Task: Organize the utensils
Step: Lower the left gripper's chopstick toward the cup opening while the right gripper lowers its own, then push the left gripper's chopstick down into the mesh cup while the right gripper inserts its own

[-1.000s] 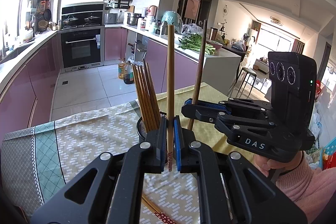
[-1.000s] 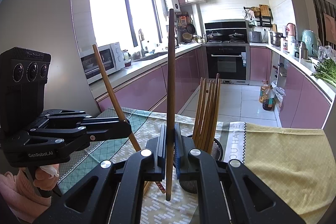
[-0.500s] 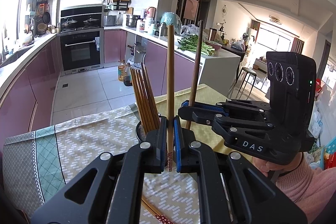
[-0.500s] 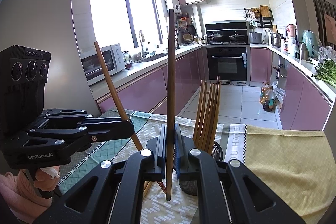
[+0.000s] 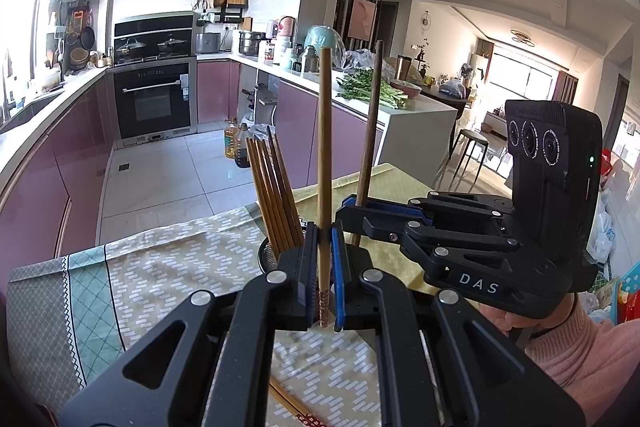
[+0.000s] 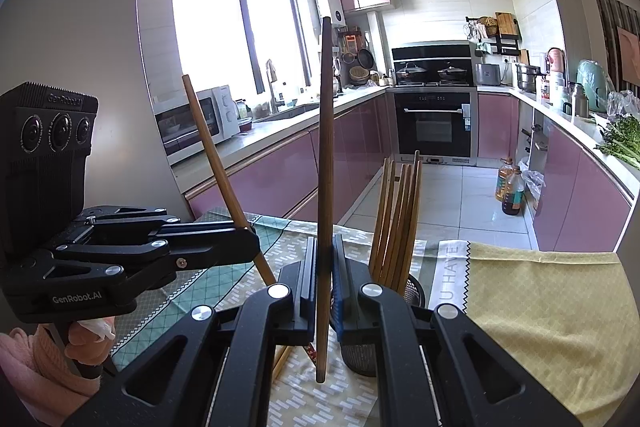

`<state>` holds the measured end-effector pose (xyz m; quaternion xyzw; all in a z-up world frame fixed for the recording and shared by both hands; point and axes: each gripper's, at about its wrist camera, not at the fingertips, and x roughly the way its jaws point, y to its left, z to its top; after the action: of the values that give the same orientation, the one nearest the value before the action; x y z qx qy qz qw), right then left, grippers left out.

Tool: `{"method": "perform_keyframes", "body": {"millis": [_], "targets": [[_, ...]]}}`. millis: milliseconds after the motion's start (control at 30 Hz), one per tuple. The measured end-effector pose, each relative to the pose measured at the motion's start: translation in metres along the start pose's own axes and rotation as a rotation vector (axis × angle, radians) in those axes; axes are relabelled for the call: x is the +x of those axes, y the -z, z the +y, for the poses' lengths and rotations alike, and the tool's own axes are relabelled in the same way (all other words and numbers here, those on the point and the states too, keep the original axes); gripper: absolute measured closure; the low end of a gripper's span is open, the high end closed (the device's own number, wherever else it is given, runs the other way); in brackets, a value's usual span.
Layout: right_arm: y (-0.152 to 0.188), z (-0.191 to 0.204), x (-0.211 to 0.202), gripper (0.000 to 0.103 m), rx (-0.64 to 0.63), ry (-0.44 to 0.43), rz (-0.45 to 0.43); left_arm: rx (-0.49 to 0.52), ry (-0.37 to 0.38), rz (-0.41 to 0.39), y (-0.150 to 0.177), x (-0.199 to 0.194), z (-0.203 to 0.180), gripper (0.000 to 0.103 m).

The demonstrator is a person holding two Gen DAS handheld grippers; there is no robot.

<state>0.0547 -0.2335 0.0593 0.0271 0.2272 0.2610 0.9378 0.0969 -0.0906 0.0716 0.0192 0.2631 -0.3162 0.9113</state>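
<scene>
Since the earlier frames the right tool [image 5: 352, 211] has been brought nearer the left tool [image 5: 326, 259], and its chopstick [image 6: 325, 187] is now held almost upright beside the holder [image 6: 412, 291]. The left tool is clamped on a light chopstick [image 5: 324, 167], patterned end down, held above the tabletop [image 5: 160, 267] just before the holder. The right tool is clamped on a darker chopstick, whose lower end hangs clear of the cloth. Several chopsticks [image 5: 274, 195] are already stood in the mesh holder, leaning together. One more chopstick [image 5: 292, 405] is left lying on the cloth under the left tool. The task is judged well under way: both held sticks are yet to be dropped into the holder, and the loose one is yet to be gathered.
</scene>
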Motion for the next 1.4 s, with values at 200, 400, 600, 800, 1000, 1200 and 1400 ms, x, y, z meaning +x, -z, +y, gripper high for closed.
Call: {"method": "perform_keyframes", "body": {"millis": [200, 400, 600, 800, 1000, 1200, 1400], "targets": [[-0.006, 0.002, 0.002, 0.097, -0.002, -0.002, -0.001, 0.003, -0.001, -0.002, -0.003, 0.000, 0.000, 0.095], [-0.009, 0.003, 0.003, 0.097, -0.003, -0.004, -0.003, 0.008, -0.002, -0.004, -0.005, 0.001, -0.001, 0.095], [-0.013, 0.006, 0.004, 0.097, -0.002, -0.004, -0.009, 0.011, -0.001, -0.009, -0.007, 0.001, -0.002, 0.095], [-0.012, 0.006, 0.004, 0.097, -0.004, -0.004, -0.014, 0.016, -0.002, -0.015, -0.011, 0.001, -0.004, 0.095], [-0.016, 0.004, 0.006, 0.097, 0.003, -0.011, -0.025, 0.020, -0.003, -0.025, -0.015, 0.000, -0.003, 0.095], [-0.014, 0.000, 0.003, 0.097, 0.003, -0.014, -0.032, 0.025, -0.006, -0.037, -0.017, -0.003, -0.005, 0.095], [-0.014, 0.001, 0.003, 0.097, 0.003, -0.011, -0.034, 0.029, -0.007, -0.046, -0.017, -0.005, -0.007, 0.095]]}}
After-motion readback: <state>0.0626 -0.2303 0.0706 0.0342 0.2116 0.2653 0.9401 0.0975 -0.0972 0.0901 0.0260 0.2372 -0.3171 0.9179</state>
